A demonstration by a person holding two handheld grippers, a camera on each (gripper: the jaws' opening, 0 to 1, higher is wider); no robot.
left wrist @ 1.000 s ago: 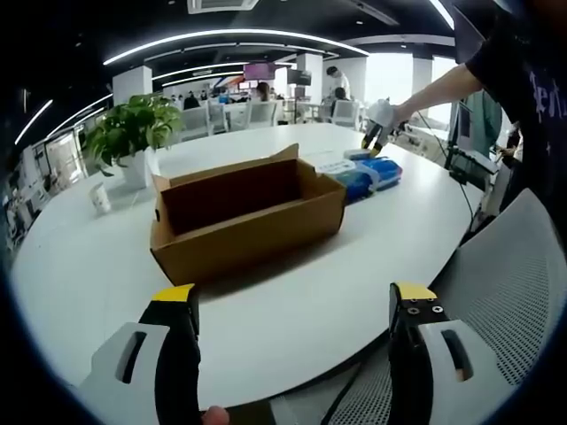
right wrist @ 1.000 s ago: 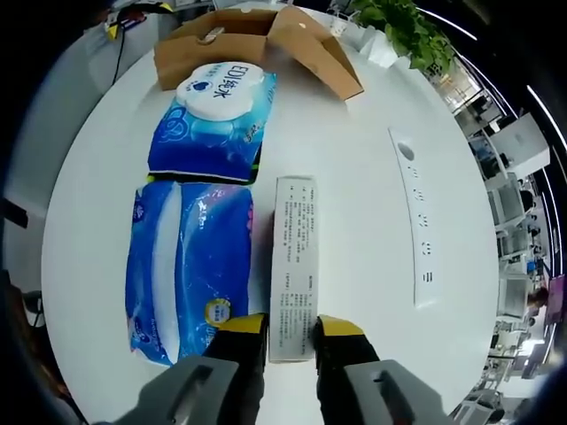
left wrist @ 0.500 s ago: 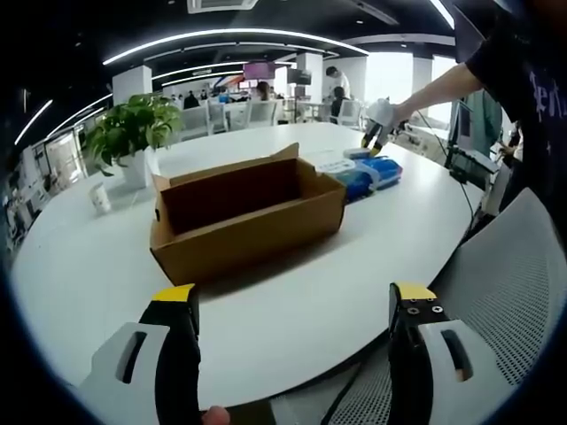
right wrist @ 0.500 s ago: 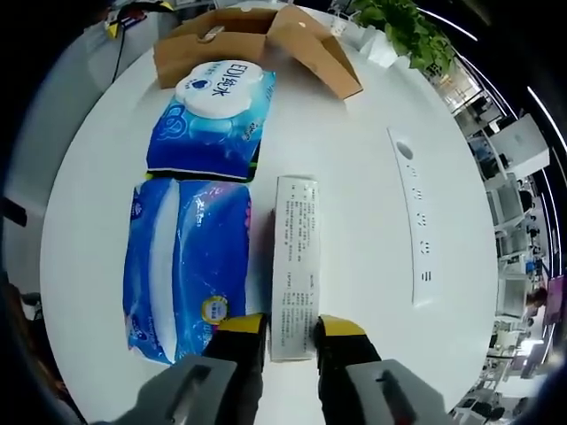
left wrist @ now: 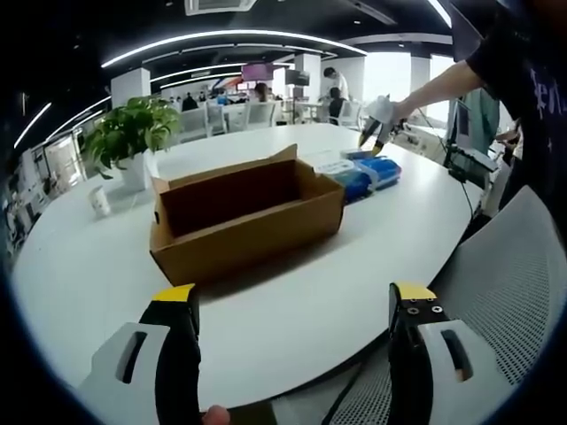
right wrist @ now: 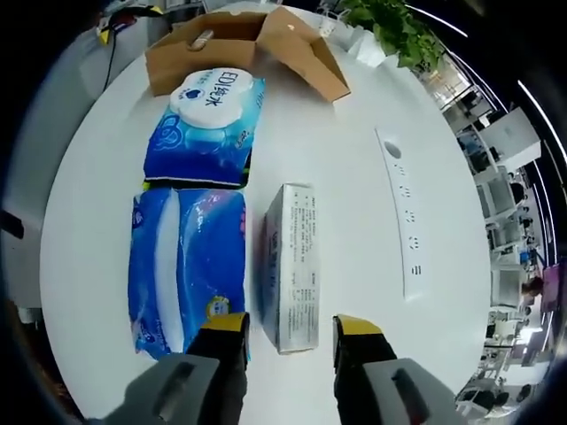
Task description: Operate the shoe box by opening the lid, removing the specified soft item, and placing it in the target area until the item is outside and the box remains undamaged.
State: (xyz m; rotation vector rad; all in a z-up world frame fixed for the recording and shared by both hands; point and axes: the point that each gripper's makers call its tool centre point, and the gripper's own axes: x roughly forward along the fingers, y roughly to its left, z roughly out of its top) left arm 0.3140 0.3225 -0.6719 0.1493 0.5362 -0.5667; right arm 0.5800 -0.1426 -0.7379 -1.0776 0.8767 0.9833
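In the left gripper view, the left gripper [left wrist: 292,310] is seen low over the near edge of the white table [left wrist: 80,266]. Its jaws are wide apart and nothing is held between them. The brown shoe box [left wrist: 248,217] is seen in the middle of the table. Its lid is already folded open, and no damage can be seen on it. What is inside cannot be made out from here. A green plant [left wrist: 133,128] is seen behind the box. The blue packs [left wrist: 368,175] are seen lying on the table just past the box. The right gripper [left wrist: 372,135] is held above them by a person's arm.

In the right gripper view, the right gripper [right wrist: 291,329] is seen over a small white carton [right wrist: 291,266]. Its jaws are a little apart, one at each side of the carton's near end, and the carton is not squeezed. Two soft blue packs are laid beside it: a wipes pack [right wrist: 208,119] nearer the box, and a long tissue pack [right wrist: 182,266] touching the carton.

The lid looks done. The items seem to be out and set down. It is judged that little is left.
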